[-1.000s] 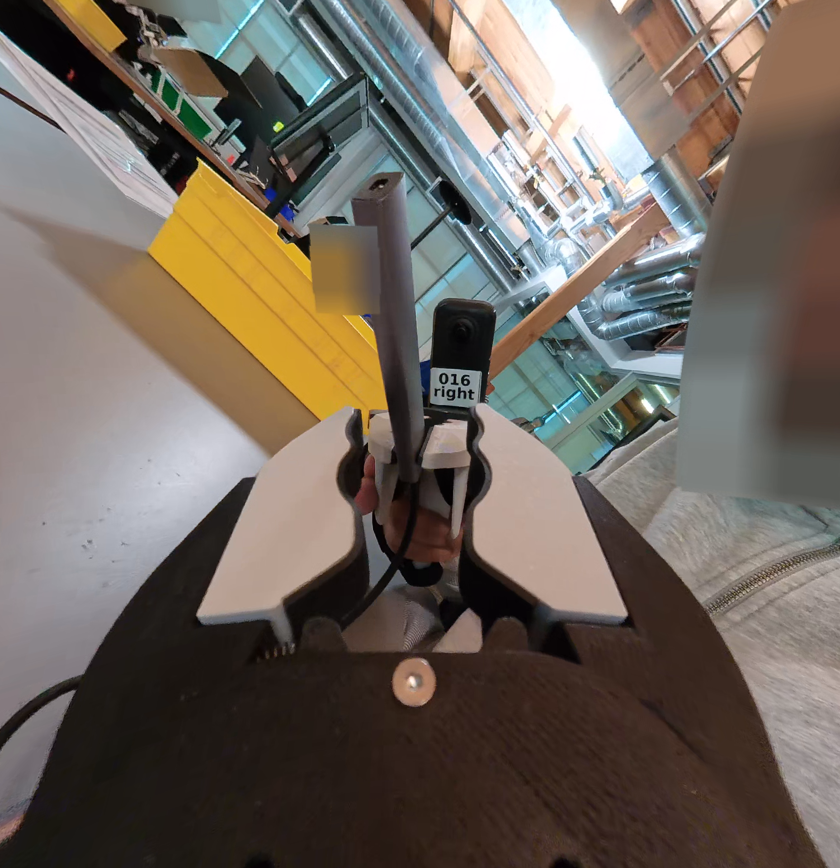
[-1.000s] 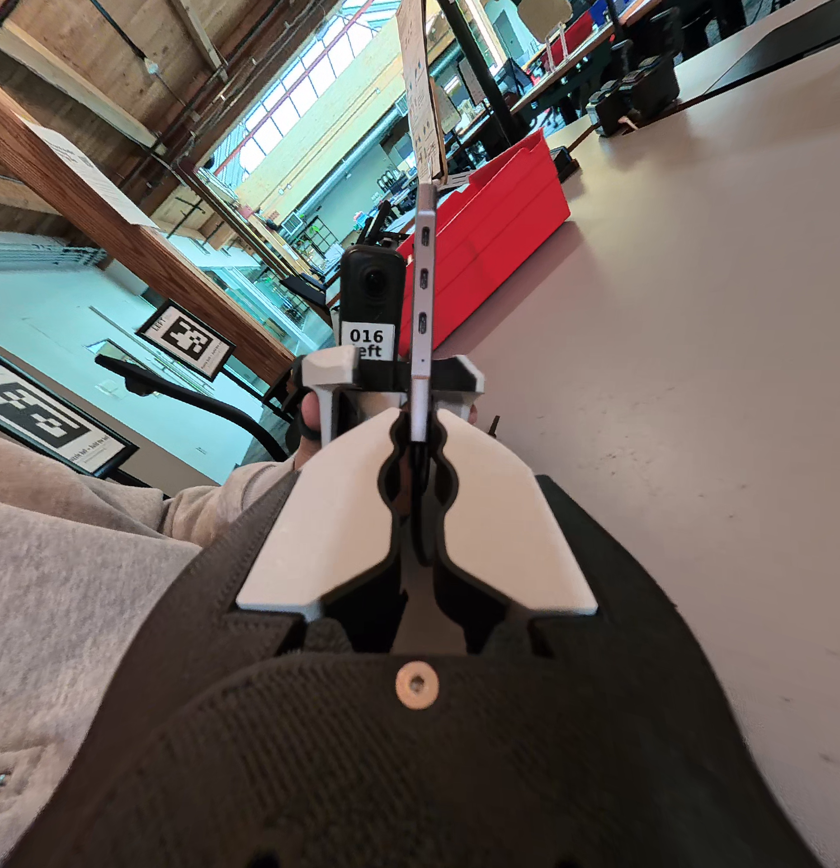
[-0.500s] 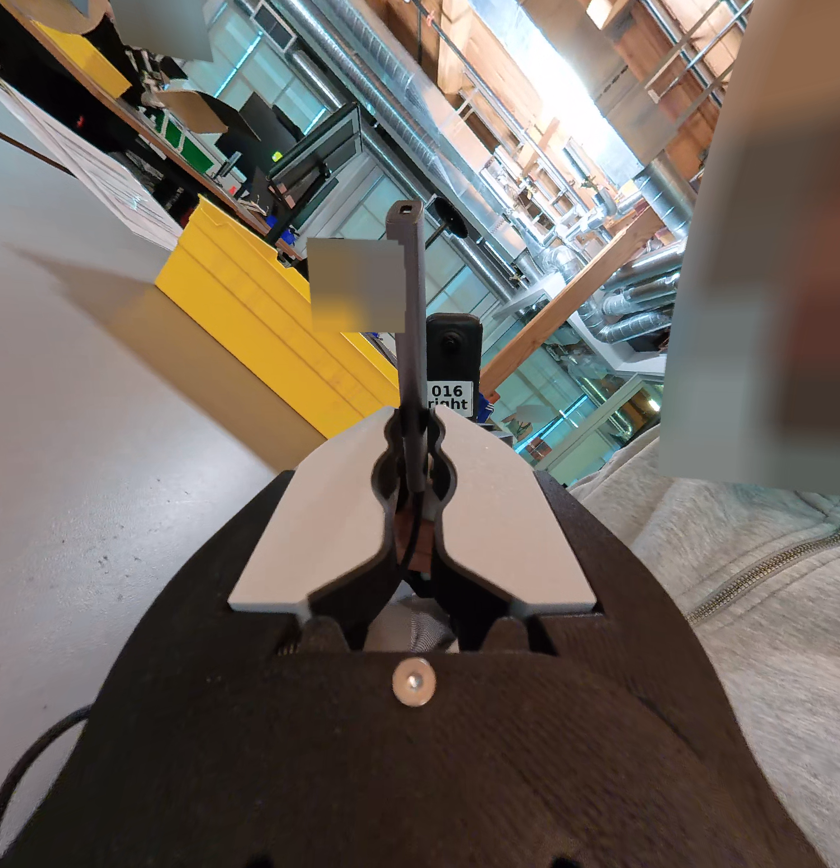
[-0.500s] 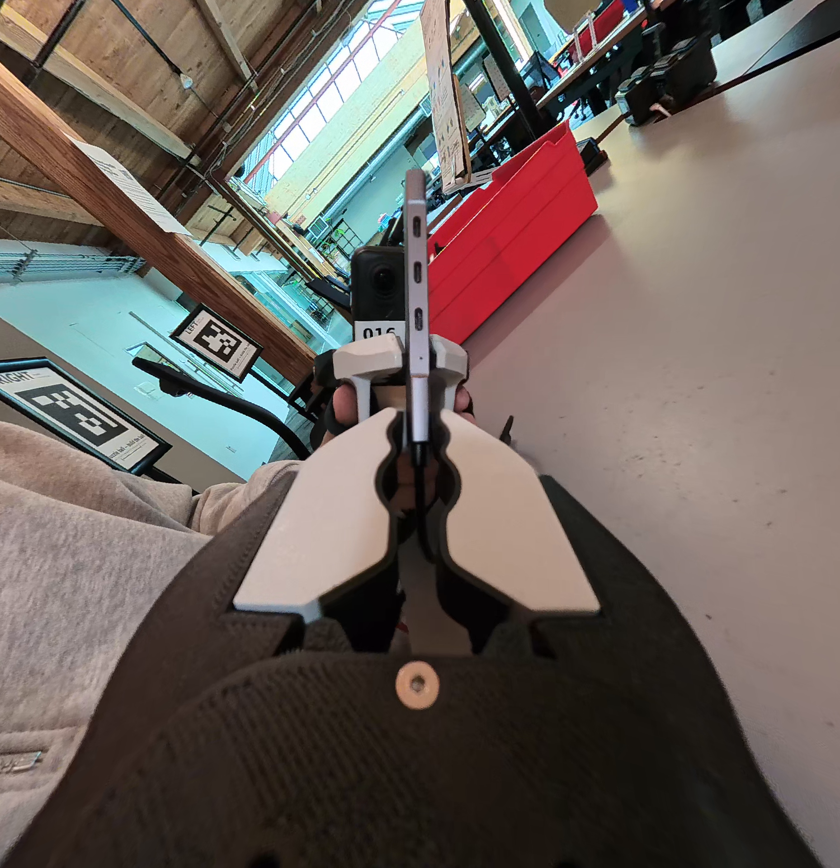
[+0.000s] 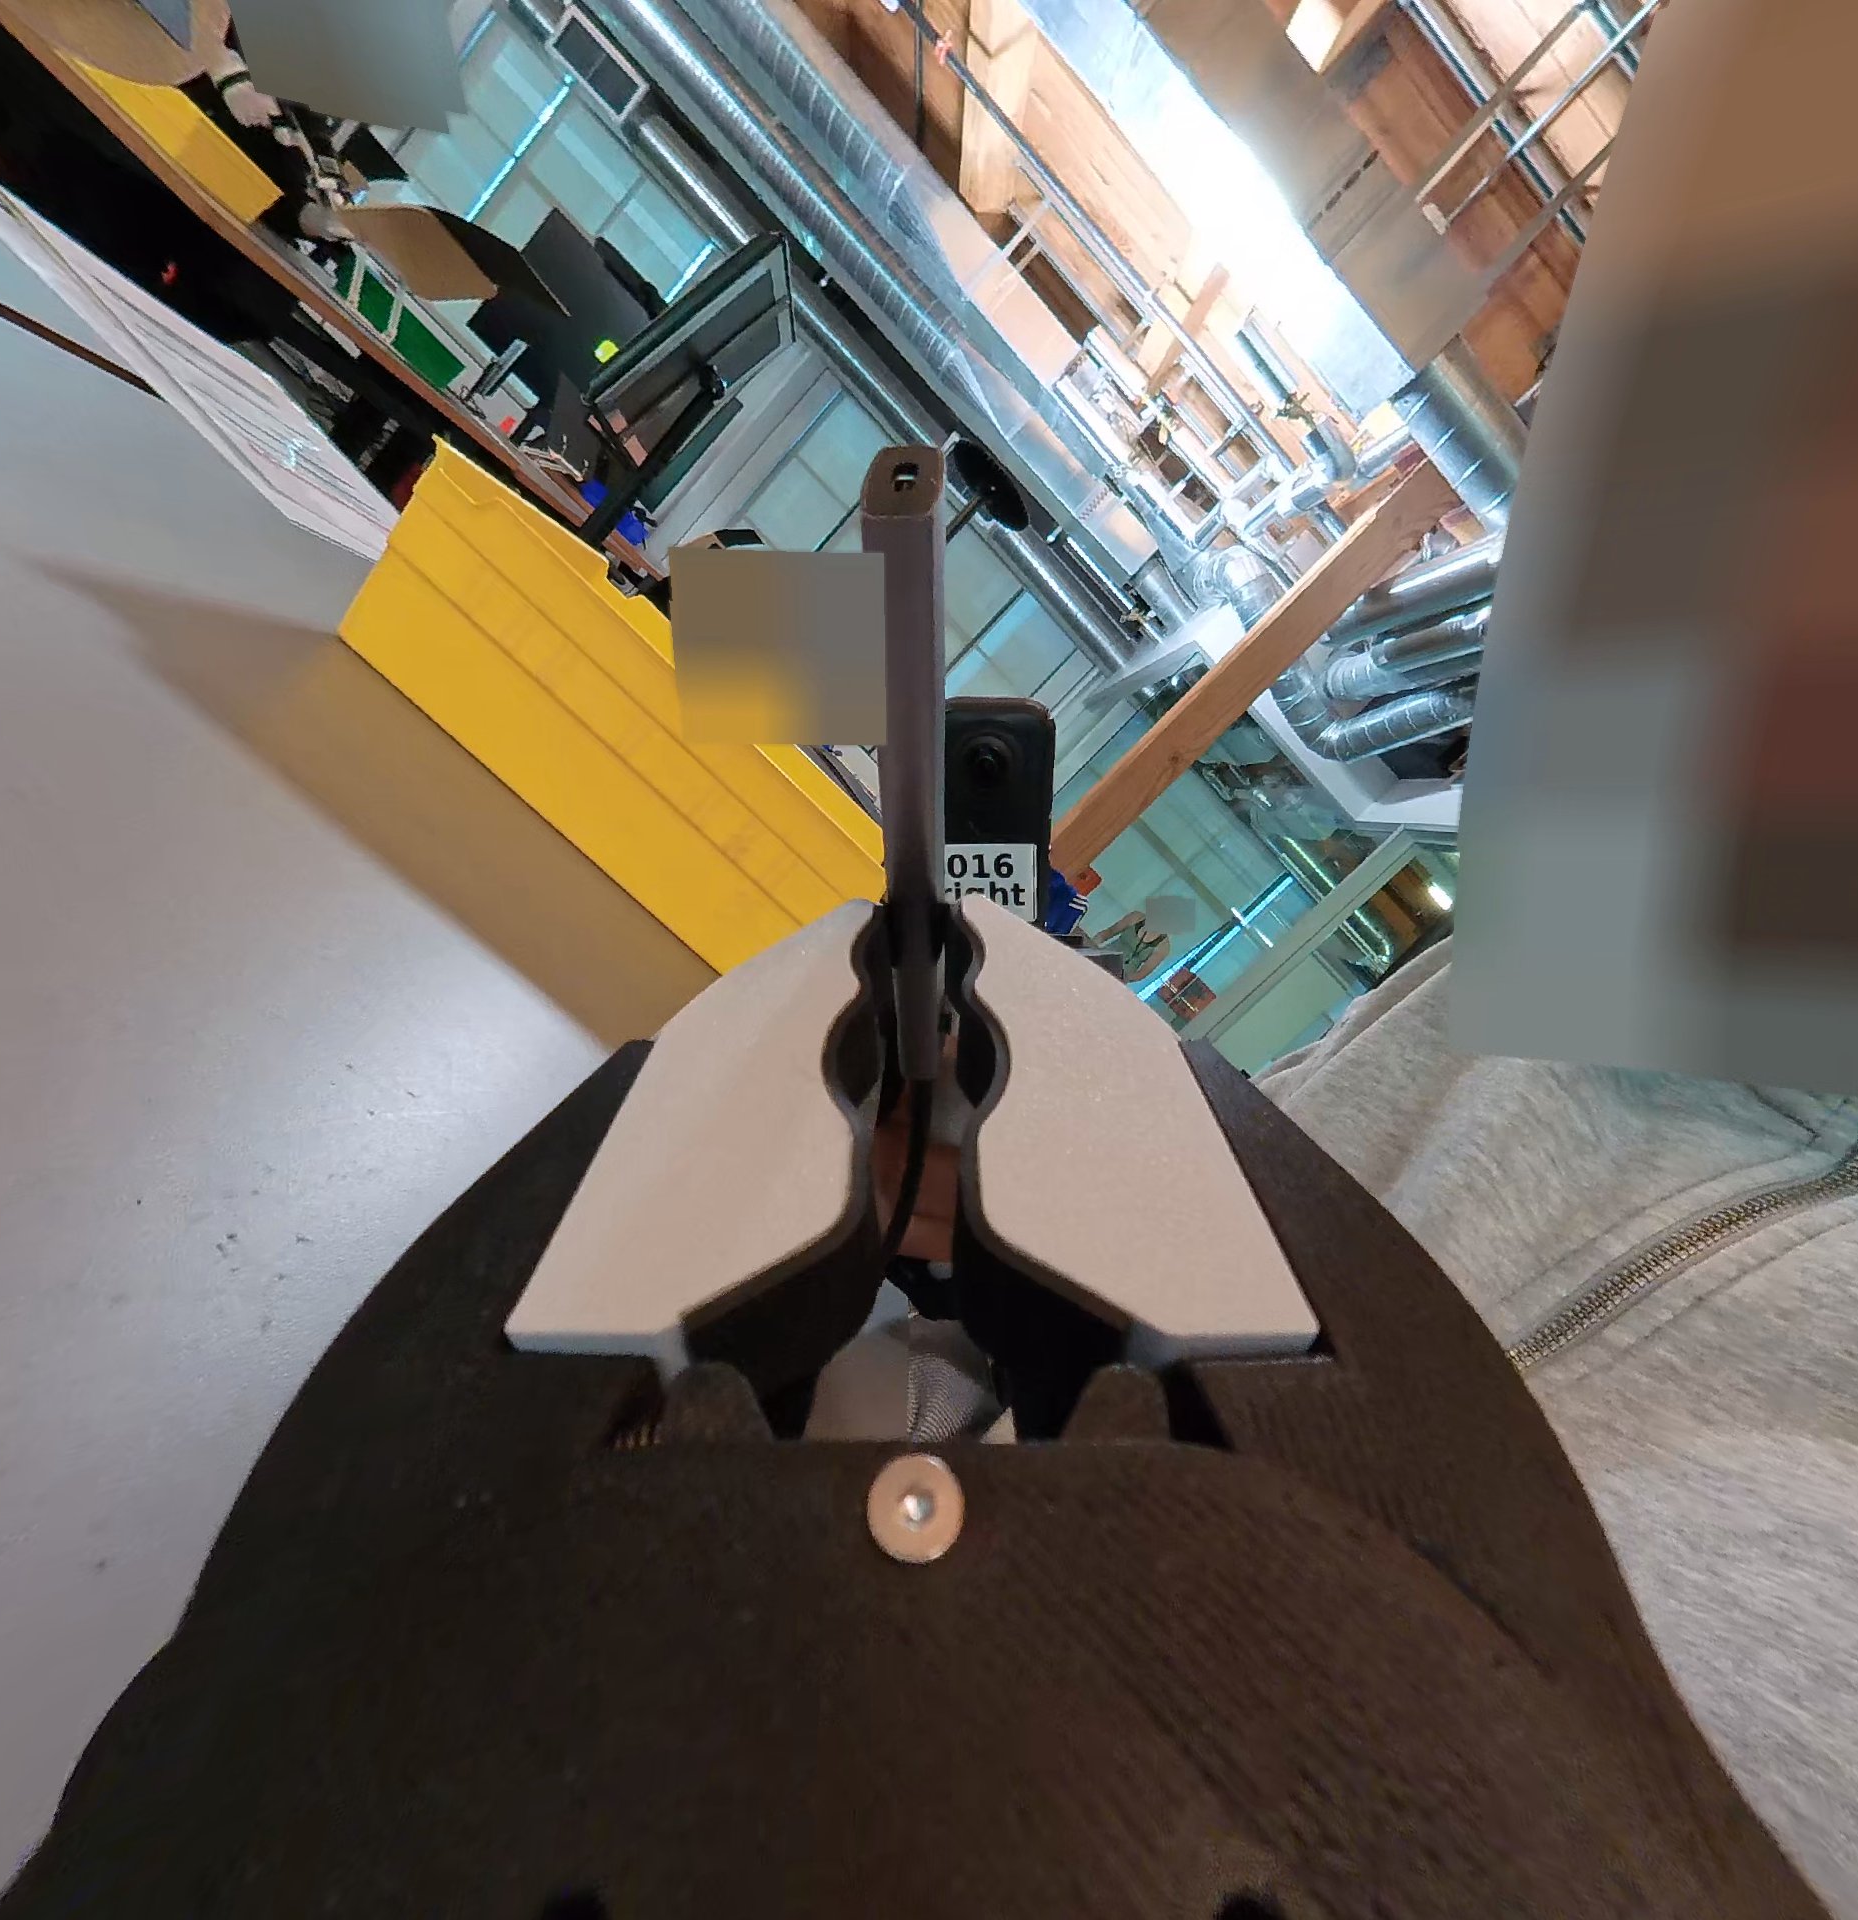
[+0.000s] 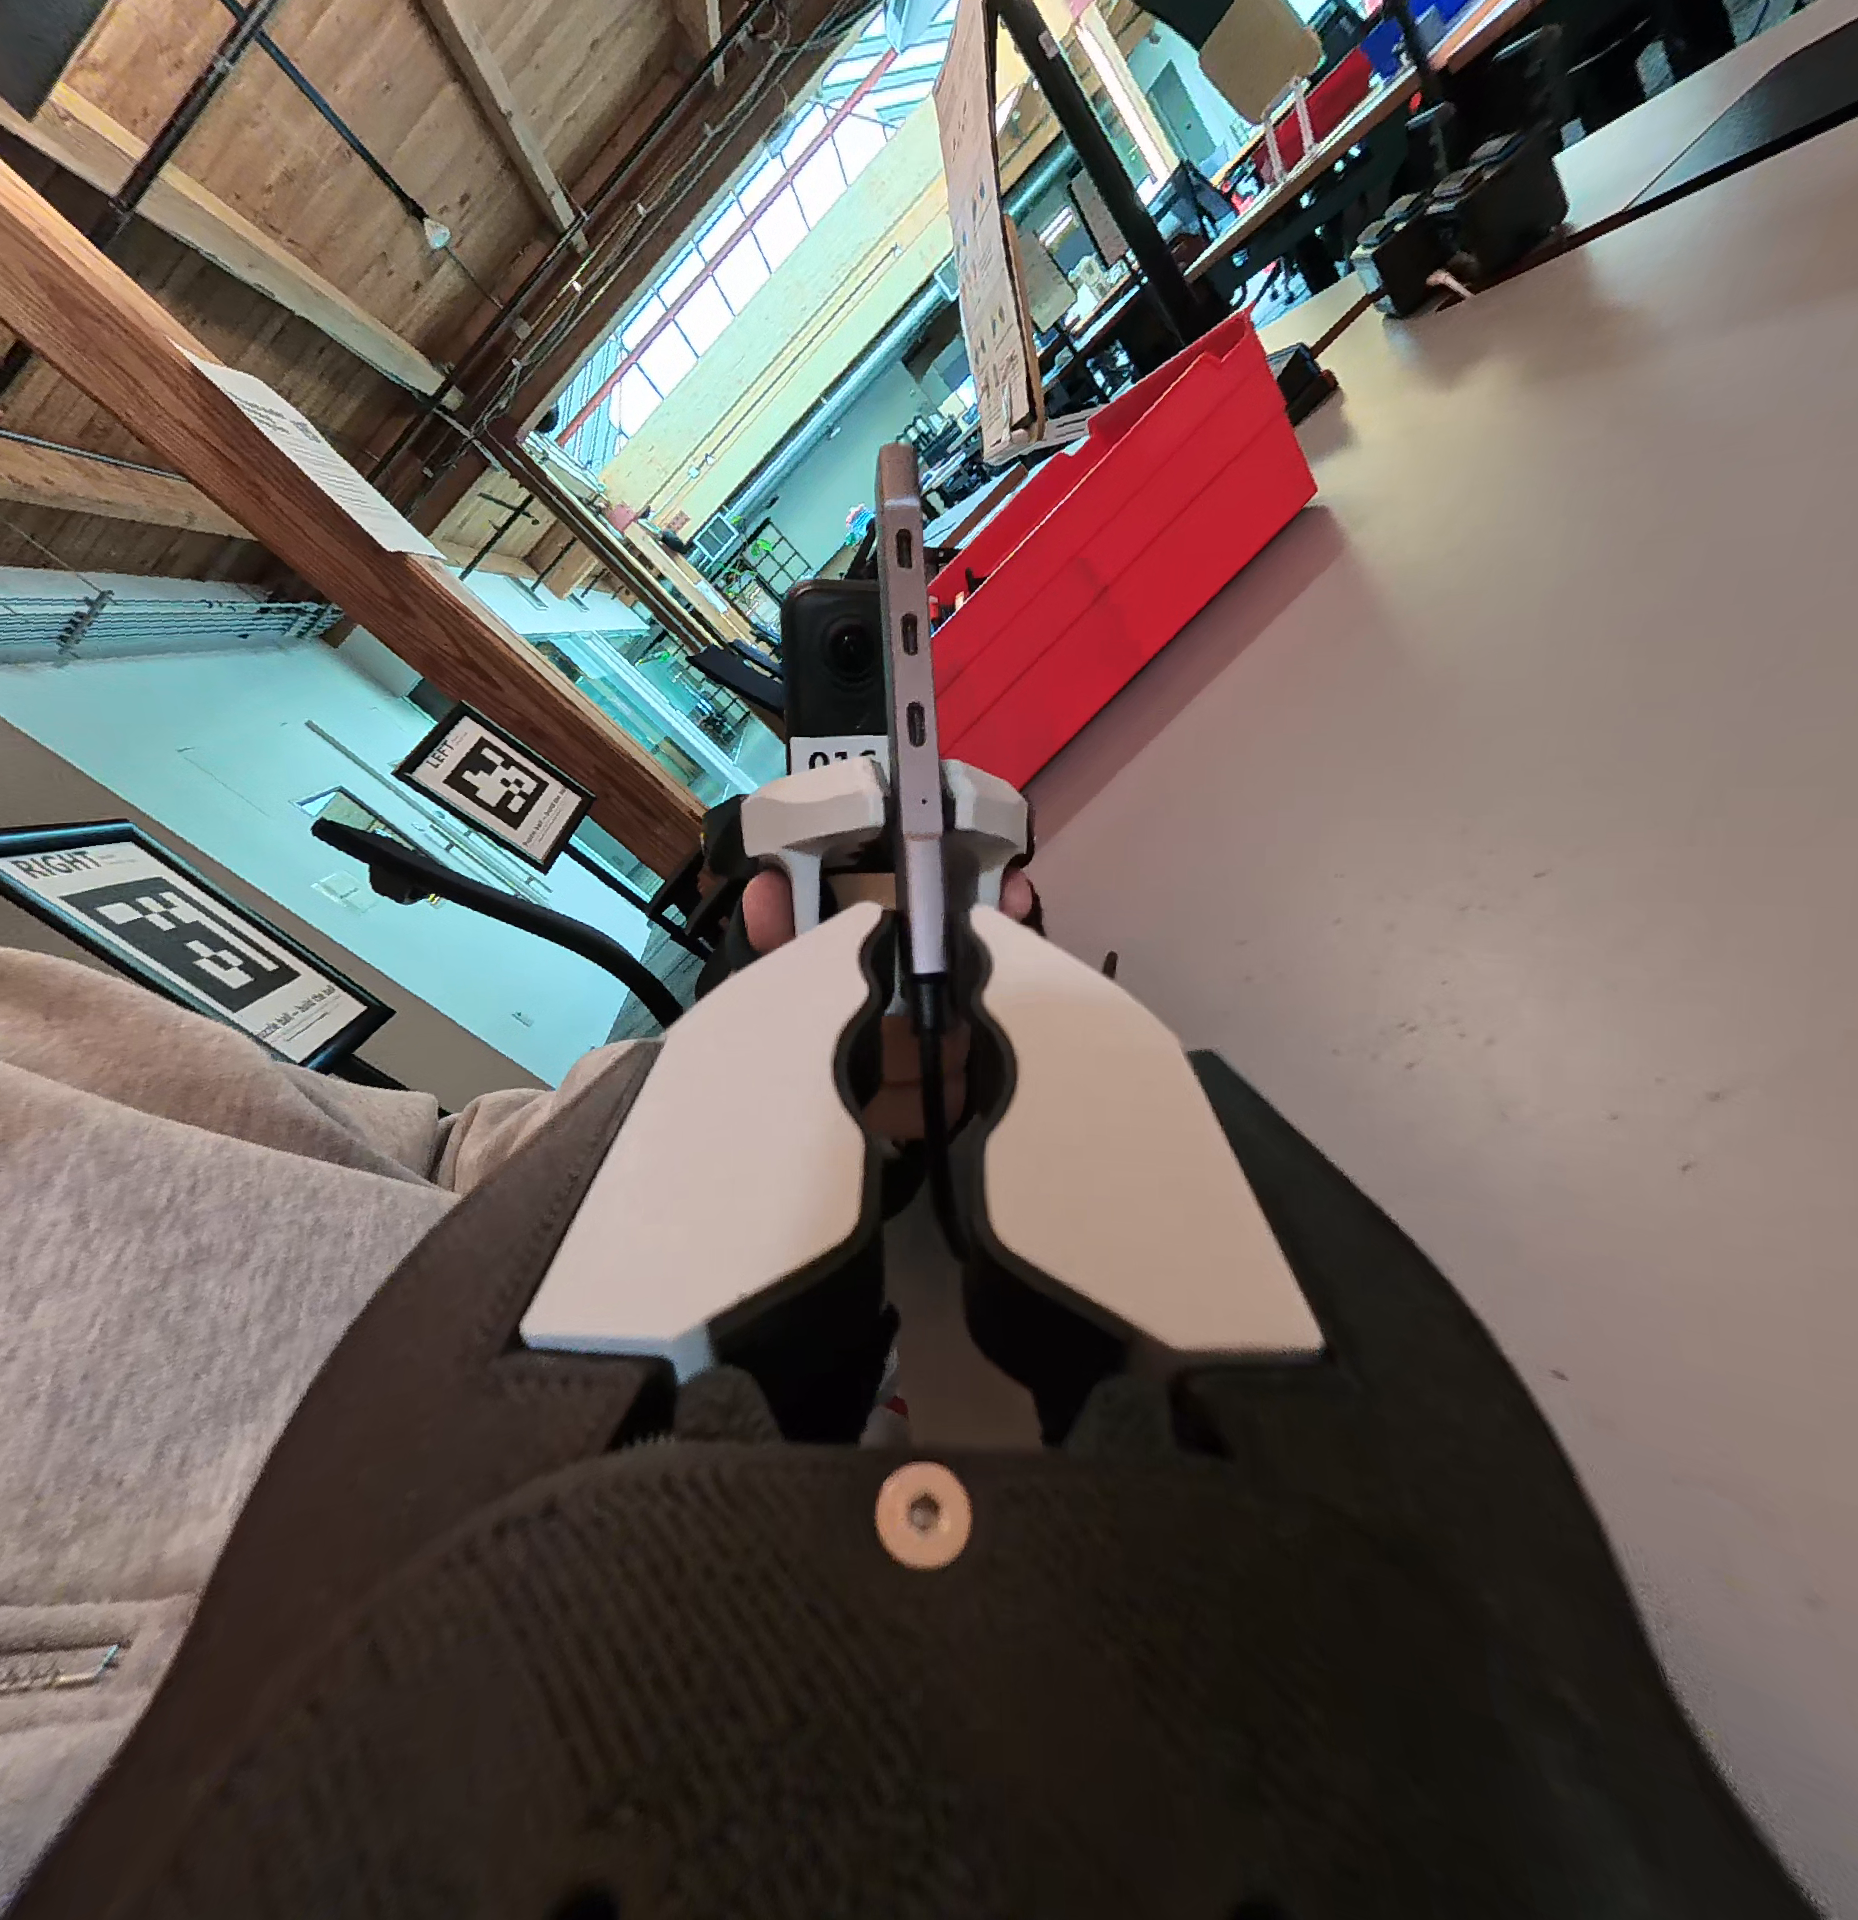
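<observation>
While you hold both tools up off the grey table [image 5: 177, 1039], each one is pinched onto the same slim grey hub [image 5: 907, 665], which stands edge-on between them in the air. The left gripper [image 5: 909, 935] has its jaws drawn narrow around the hub's lower end, where a thin black cable [image 5: 897, 1184] leaves it and drops down between the fingers. The right gripper [image 6: 925, 930] is likewise clamped on the hub near that cable end, and from its camera you can see a row of small ports up the hub's narrow edge and the other tool's white fingertips gripping it just beyond. Left of the hub and well behind it in the left wrist view sits a yellow bin [image 5: 613, 717]; right of the hub in the right wrist view sits a red bin [image 6: 1133, 613]. Both rest on the table, and what is in them is hidden from you.
</observation>
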A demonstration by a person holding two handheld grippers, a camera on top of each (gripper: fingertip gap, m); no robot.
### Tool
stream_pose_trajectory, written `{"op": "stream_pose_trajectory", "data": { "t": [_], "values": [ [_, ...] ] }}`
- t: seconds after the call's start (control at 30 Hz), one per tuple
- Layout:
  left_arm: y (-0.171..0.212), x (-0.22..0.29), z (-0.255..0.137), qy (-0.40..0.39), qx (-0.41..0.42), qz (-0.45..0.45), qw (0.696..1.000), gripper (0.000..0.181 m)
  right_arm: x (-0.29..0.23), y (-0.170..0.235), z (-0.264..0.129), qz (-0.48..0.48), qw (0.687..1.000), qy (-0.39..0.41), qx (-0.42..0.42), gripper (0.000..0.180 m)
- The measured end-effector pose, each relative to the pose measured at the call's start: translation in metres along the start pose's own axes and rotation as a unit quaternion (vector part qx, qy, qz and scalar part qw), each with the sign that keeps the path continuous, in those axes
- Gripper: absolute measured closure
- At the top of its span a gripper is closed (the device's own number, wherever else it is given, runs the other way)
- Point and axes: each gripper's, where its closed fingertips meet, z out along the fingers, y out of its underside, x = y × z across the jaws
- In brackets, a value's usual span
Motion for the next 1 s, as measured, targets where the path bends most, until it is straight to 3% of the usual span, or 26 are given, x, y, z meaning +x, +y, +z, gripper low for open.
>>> {"op": "stream_pose_trajectory", "data": {
  "t": [0.8, 1.0],
  "values": [
    [-0.008, 0.003, -0.003, 0.037, 0.048, -0.062, 0.996, 0.172, -0.005, 0.002, 0.004, -0.025, 1.0, 0.002, 0.004, 0.17],
    [-0.011, 0.003, -0.003, 0.052, 0.075, -0.094, 0.991, 0.172, -0.007, 0.007, 0.009, -0.088, 0.996, 0.029, -0.001, 0.168]
  ]
}}
